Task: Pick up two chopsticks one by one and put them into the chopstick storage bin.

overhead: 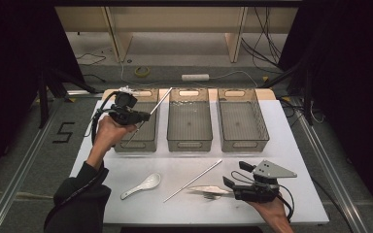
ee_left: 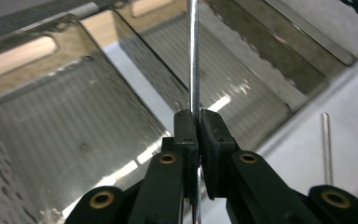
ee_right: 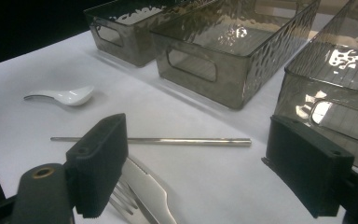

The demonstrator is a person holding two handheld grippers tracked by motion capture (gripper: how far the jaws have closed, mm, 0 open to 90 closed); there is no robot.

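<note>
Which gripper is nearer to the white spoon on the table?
Left. The left gripper, holding a metal rod, hangs over the left bin behind the white spoon; the right gripper sits farther across the table.

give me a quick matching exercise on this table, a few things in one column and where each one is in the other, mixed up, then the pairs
Things:
1. white spoon
2. metal rod in the left gripper
3. second metal rod
4. fork

Places:
A. by the open right gripper, beside a knife
B. flat on the table in front of the middle bin
C. clamped in shut jaws, over the left bin
D. on the table, near the person's left sleeve

Pairs: 1-D, 2-C, 3-B, 4-A
</note>
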